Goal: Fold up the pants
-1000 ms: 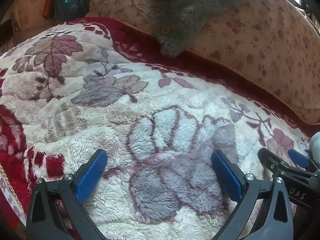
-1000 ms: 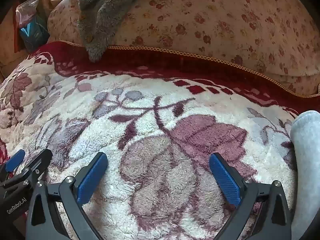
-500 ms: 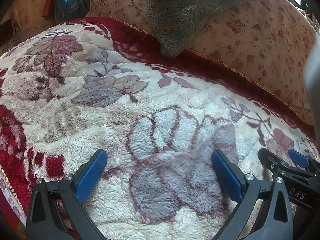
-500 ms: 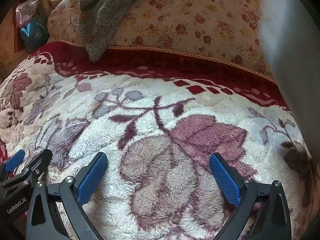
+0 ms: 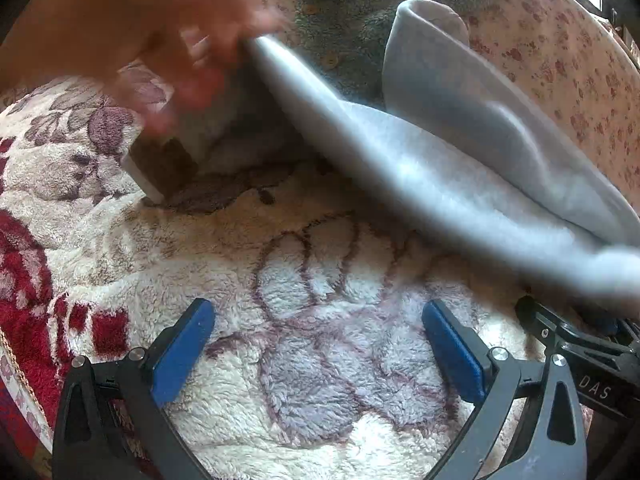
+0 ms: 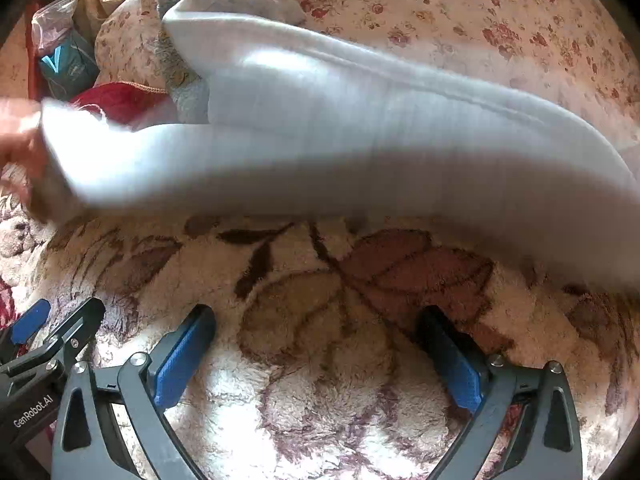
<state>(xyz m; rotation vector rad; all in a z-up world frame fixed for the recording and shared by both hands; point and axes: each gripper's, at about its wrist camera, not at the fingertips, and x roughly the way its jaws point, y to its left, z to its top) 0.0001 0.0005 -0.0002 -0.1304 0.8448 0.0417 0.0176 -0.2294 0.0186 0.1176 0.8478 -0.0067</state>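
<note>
Light grey pants [image 5: 440, 168] stretch in the air across the fleece blanket, blurred by motion; they also show in the right wrist view [image 6: 340, 148]. A bare hand [image 5: 160, 40] holds one end of them at the upper left, and it shows at the left edge of the right wrist view [image 6: 16, 140]. My left gripper [image 5: 316, 348] is open and empty, low over the blanket in front of the pants. My right gripper [image 6: 316, 352] is open and empty beside it, also in front of the pants.
A flowered fleece blanket [image 5: 320, 380] with a red border [image 5: 24, 280] covers the bed. A floral cushion [image 6: 500, 20] runs along the back with a grey fluffy garment [image 5: 360, 8] on it. A teal packet [image 6: 68, 64] lies at the far left.
The grey pants have come in from the right and now stretch across both views, carried by a bare hand. Both grippers have stayed still and open.
</note>
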